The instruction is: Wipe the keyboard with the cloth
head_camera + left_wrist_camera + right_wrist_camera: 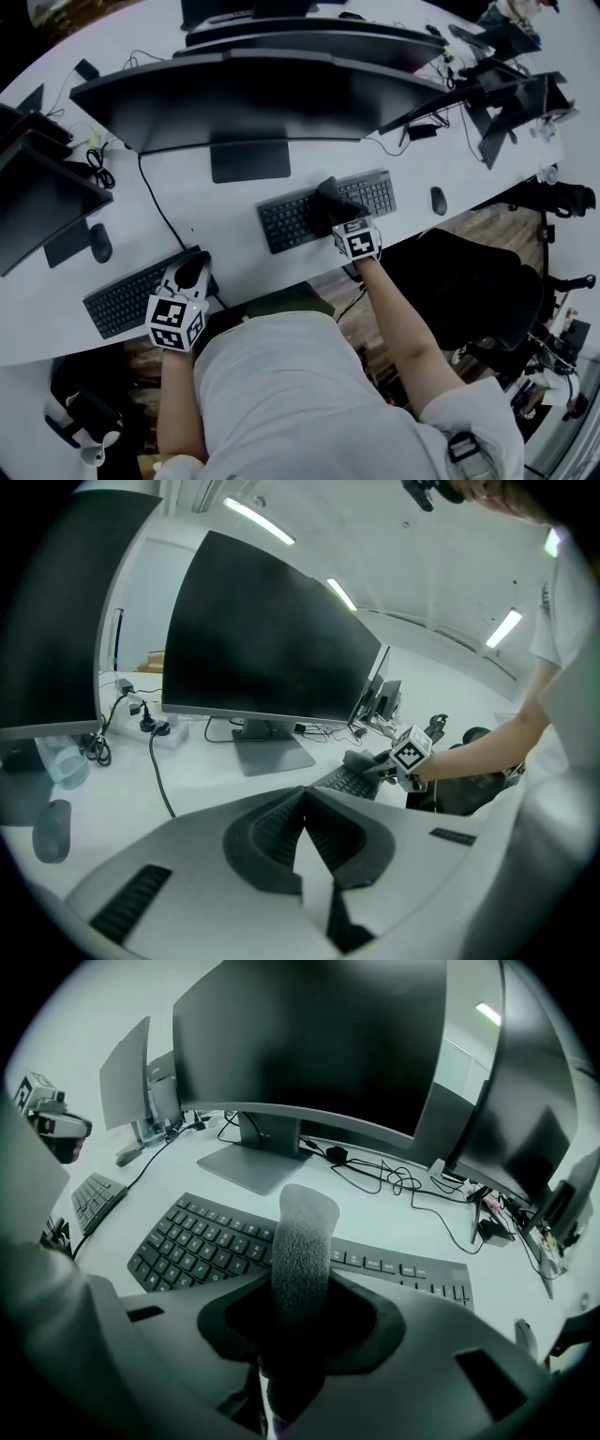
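— Where's the grey fuzzy cloth (302,1232)?
— Clenched in the right gripper (300,1321) jaws, over the black curved keyboard (197,1241), mid-frame on the white table (422,1227)
— Left gripper (302,797)?
— Jaws pressed together, empty, lower left in the head view

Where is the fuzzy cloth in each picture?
Head view: the cloth sits mid-picture over the keyboard, in the right tool.
Left gripper view: cloth small, right of centre, just above the keyboard.
Right gripper view: cloth dead centre, pinched between the jaws.
Shared landmark: that curved keyboard, by the cloth everywhere.
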### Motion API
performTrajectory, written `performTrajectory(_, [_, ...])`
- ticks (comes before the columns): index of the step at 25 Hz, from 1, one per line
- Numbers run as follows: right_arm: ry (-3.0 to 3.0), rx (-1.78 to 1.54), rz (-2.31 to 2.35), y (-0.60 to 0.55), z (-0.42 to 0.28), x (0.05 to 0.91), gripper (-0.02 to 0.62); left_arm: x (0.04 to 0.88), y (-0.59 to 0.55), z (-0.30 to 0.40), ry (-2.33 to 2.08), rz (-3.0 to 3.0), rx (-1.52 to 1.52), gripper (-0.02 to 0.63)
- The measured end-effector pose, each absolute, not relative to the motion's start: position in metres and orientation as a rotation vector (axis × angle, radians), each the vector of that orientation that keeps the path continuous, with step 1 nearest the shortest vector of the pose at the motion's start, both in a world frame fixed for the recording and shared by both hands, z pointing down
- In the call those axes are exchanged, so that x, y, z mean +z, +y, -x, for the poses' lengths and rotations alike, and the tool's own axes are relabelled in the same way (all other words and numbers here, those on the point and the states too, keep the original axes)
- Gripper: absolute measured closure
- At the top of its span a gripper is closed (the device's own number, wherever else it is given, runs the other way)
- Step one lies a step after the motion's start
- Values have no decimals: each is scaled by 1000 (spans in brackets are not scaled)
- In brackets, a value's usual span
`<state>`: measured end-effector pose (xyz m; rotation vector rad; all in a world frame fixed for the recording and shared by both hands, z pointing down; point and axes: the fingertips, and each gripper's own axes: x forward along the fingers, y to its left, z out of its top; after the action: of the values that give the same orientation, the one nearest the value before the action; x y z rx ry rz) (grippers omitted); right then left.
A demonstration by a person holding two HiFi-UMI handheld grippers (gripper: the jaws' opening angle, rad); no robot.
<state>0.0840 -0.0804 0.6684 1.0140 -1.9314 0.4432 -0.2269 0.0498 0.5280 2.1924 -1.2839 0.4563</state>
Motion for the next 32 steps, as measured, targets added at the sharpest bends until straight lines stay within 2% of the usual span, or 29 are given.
performTrajectory(19, [-1957, 476, -954, -37, 32, 667, 465, 534, 78, 284, -1246, -2226, 439, 606])
performTrajectory(32, [-2010, 498, -892, -11, 84, 667, 465, 540, 90, 288, -1200, -2250, 443, 606])
